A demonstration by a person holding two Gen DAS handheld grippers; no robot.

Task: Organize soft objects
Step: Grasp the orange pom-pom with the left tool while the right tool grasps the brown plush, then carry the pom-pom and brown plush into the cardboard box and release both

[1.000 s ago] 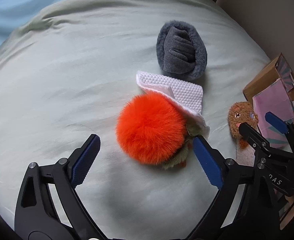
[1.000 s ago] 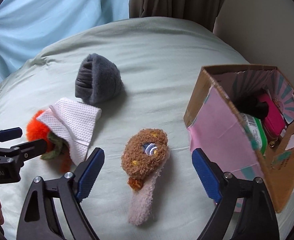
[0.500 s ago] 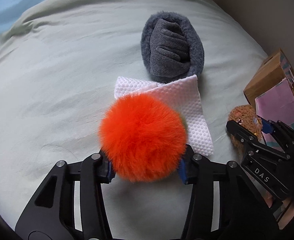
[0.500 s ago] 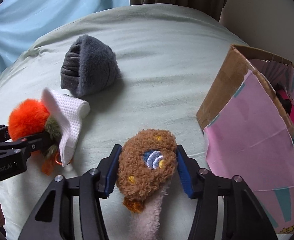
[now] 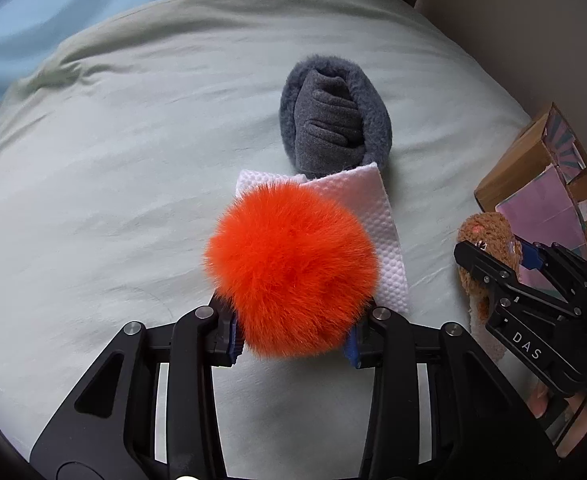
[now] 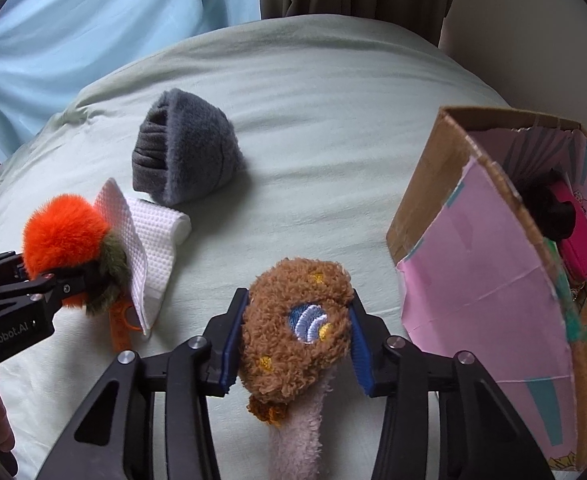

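Soft toys are both gripped now: my left gripper (image 5: 293, 336), jaws just closing, clamps the orange pompom (image 5: 293, 268) at centre frame; my right gripper (image 6: 295, 344) squeezes the brown plush (image 6: 297, 328). Next, I judge, lift both toward the cardboard box (image 6: 481, 296) at right.

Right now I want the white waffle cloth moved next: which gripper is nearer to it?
Left. The left gripper, shut on the orange pompom, sits right against the white waffle cloth. The right gripper, shut on the brown plush toy, is apart from it.
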